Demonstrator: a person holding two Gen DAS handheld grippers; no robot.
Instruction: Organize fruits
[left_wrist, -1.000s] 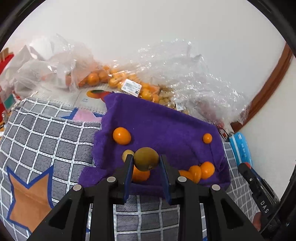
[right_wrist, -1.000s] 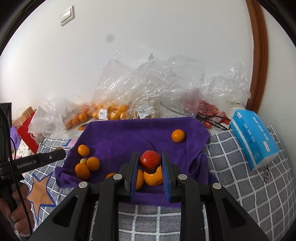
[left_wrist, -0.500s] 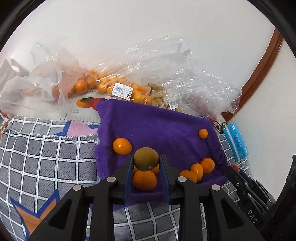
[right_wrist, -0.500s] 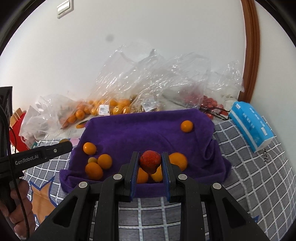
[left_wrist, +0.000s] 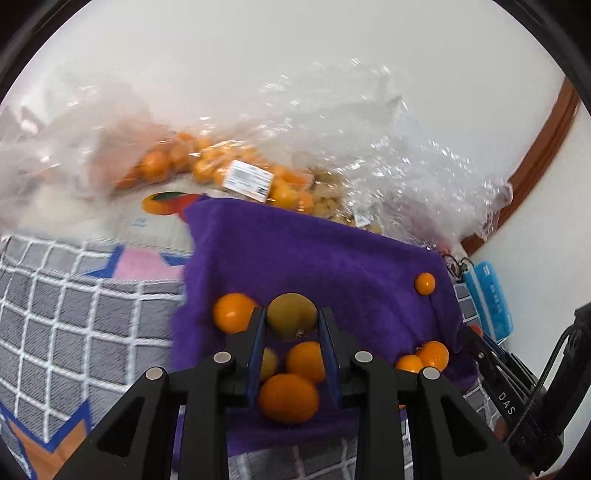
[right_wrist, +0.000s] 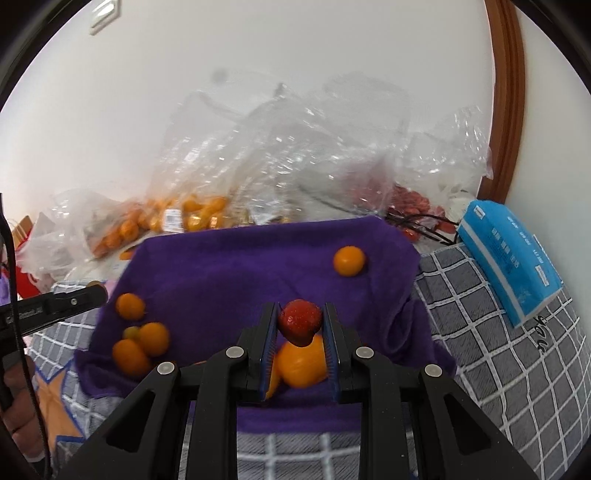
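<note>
Two fruits are up in the air right now: a greenish-yellow fruit (left_wrist: 291, 316) pinched between the tips of the left tongs (left_wrist: 291, 325), and a red strawberry (right_wrist: 300, 322) clamped in the right tongs (right_wrist: 300, 326), both pairs pressed tight on their catch! Both hang just above the near edge of the purple towel (left_wrist: 325, 258), which carries the loose oranges; under the left tongs sits a cluster of them, one big orange (left_wrist: 289, 398) nearest, another (left_wrist: 306, 361) just behind it, and a paler little fruit (left_wrist: 269, 363) tucked beside the left finger. One more orange (left_wrist: 233, 312) lies just left of the held fruit, a small one (left_wrist: 424, 283) sits alone near the towel's far right side, and a pair (left_wrist: 424, 356) huddles at the right edge. Below the strawberry there's an orange (right_wrist: 301, 363) right between the fingers. Out beyond the towel, crinkled clear plastic bags (right_wrist: 295, 155) are heaped against the white wall, some stuffed with oranges (left_wrist: 177, 162), some with red fruit (right_wrist: 410, 199). A blue tissue pack (right_wrist: 509, 254) lies on the grey checked cover (right_wrist: 498, 350) to the right, and a hand (right_wrist: 18, 402) grips the other tool at the left
</note>
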